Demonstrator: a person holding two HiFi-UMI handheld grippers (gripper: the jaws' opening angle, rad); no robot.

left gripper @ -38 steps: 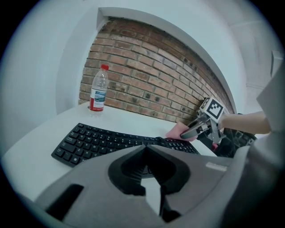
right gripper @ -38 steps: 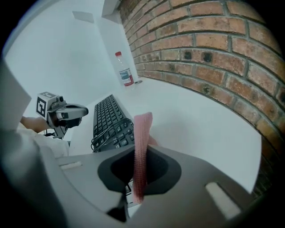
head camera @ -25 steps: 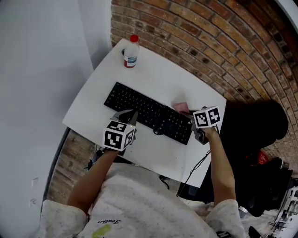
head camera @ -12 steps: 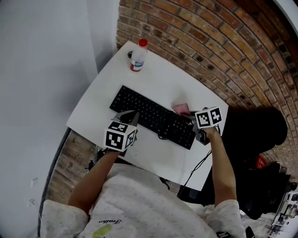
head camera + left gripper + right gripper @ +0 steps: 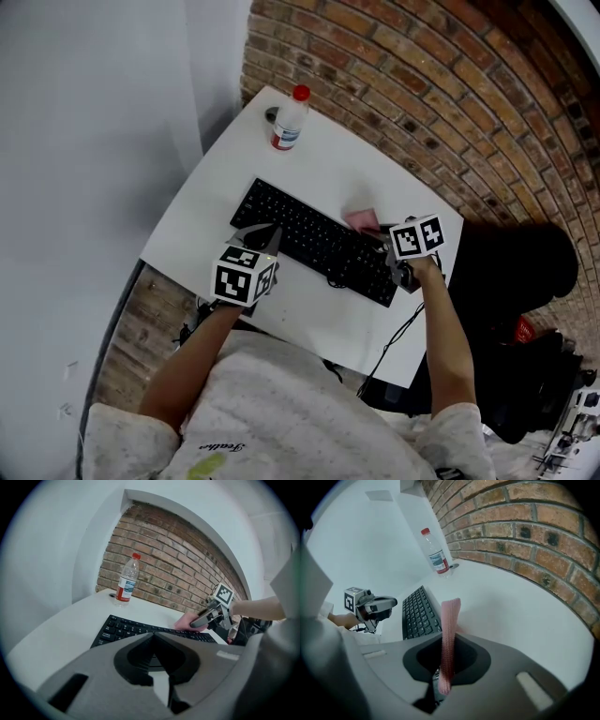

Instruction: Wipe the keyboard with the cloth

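Head view: white table (image 5: 319, 159) by a brick wall (image 5: 450, 103). Black keyboard (image 5: 314, 242) lies diagonally across it, bottle (image 5: 291, 119) w/ red cap at far left corner. Left gripper (image 5: 258, 234) sits over keyboard's near left edge. Right gripper (image 5: 389, 246) at keyboard's right end, pink cloth (image 5: 362, 219) at its tip, just beside the far edge of the keys

Left gripper view: jaws closed tip to tip, nothing btwn them. Keyboard just beyond, bottle far left, right gripper w/ cloth far right

Right gripper view: jaws pinched narrow on the cloth, which sticks up as a folded strip btwn them. Keyboard to the left, bottle far behind it, left gripper at left
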